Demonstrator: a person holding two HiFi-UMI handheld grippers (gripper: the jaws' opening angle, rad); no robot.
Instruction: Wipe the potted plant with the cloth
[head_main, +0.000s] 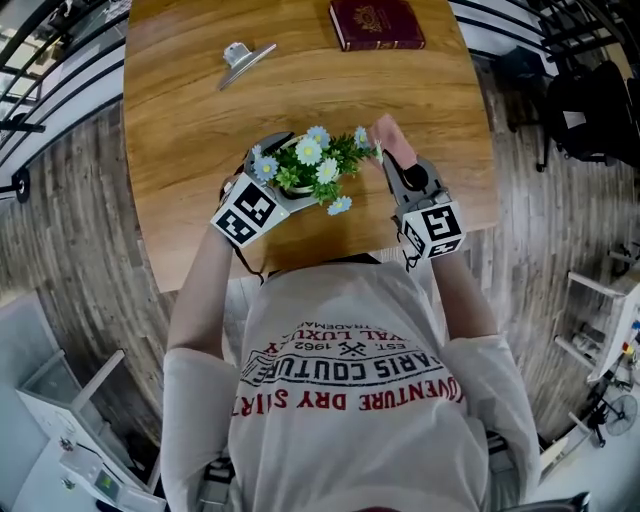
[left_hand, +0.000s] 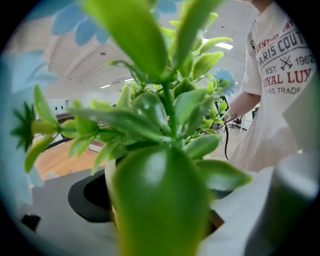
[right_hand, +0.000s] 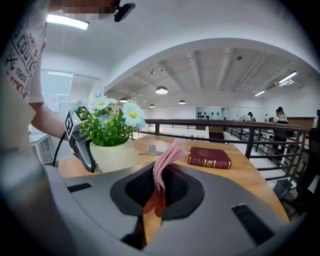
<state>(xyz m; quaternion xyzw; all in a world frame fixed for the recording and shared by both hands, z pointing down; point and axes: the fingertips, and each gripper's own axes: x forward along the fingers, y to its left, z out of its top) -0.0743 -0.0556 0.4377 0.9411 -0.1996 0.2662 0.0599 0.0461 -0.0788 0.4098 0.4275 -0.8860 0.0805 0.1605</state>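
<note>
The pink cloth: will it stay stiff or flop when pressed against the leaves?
Probably floppy: the cloth stands in soft folds above the right tongs, its top leaning aside. Likely light, since a thin pinch holds it up.

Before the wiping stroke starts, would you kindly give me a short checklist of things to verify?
1. Cloth gripped by right gripper: ok, pinched between its fingers.
2. Potted plant steadied by left gripper: ok, fingers either side of the pot.
3. Cloth touching the leaves: not ok, the right gripper view shows a gap between them.
4. Book and metal clip out of the way: ok, both lie at the table's far side.
5. Pot resting on the table: cannot tell.
</note>
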